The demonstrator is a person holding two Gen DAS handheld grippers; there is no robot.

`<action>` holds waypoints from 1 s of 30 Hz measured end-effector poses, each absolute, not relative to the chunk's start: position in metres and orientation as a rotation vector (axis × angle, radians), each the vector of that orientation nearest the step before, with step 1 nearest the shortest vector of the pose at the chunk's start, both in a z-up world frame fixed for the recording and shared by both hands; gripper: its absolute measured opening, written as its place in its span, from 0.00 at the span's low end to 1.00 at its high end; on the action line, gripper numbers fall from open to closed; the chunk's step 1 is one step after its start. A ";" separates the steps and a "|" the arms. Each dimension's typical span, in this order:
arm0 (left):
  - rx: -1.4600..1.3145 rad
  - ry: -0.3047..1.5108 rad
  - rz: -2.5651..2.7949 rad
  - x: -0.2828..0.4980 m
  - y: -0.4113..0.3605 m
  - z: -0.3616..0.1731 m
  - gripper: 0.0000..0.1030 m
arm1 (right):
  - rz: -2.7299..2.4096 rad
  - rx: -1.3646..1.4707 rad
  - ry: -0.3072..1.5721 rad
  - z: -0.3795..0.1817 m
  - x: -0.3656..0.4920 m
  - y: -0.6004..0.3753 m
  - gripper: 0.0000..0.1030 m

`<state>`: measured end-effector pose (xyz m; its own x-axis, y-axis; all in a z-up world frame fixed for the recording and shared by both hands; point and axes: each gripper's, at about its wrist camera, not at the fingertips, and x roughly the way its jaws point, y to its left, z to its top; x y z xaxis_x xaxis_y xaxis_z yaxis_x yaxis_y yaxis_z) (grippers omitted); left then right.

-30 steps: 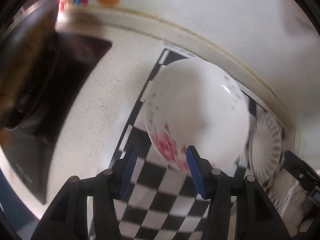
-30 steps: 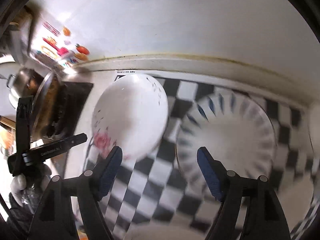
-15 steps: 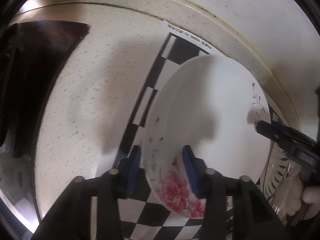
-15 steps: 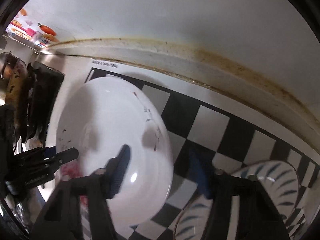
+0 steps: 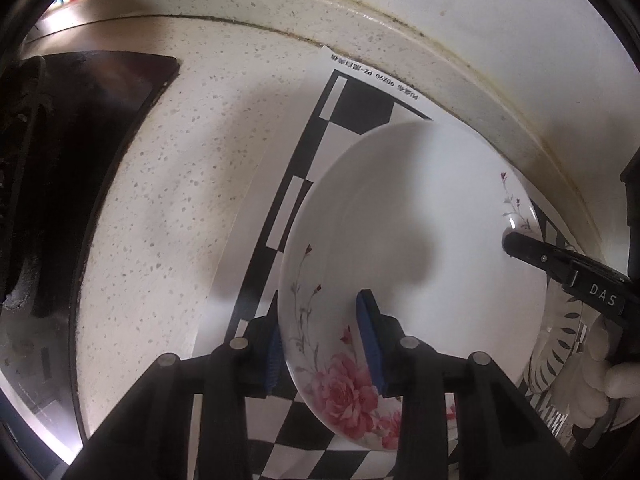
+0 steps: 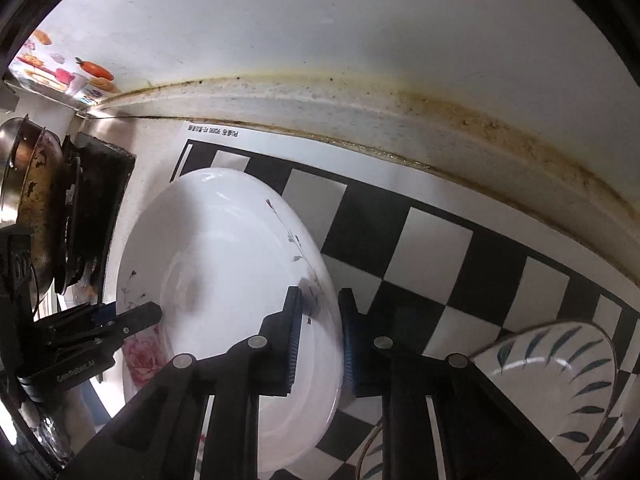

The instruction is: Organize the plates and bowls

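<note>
On checkered mat [image 6: 436, 236]: floral plate [image 5: 420, 240], nothing in it; left tongs [image 5: 326, 350], right tongs [image 6: 319, 334] closing on opposite rims.

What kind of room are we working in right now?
Most likely a home kitchen: a speckled stone countertop meets a stained white wall, a worn metal pan sits on a black gas stove, and a white floral plate rests on a black-and-white checkered mat.

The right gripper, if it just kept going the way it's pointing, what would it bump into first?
The right gripper already straddles the floral plate's rim, jaws closing; pushed on, it would probably meet that rim, then the checkered mat.
</note>
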<state>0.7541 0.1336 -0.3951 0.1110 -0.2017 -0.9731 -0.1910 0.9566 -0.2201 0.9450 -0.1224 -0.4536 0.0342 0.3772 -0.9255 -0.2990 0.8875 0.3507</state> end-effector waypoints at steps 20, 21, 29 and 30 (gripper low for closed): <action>-0.256 1.379 -0.054 0.688 0.102 -0.306 0.31 | 0.544 0.092 1.364 -0.370 0.862 -0.179 0.19; -0.250 1.378 -0.061 0.683 0.099 -0.303 0.31 | 0.542 0.095 1.360 -0.367 0.857 -0.183 0.19; -0.210 1.367 -0.130 0.647 0.065 -0.280 0.31 | 0.511 0.164 1.345 -0.349 0.797 -0.235 0.19; -0.202 1.366 -0.141 0.642 0.060 -0.278 0.31 | 0.505 0.173 1.343 -0.348 0.790 -0.241 0.19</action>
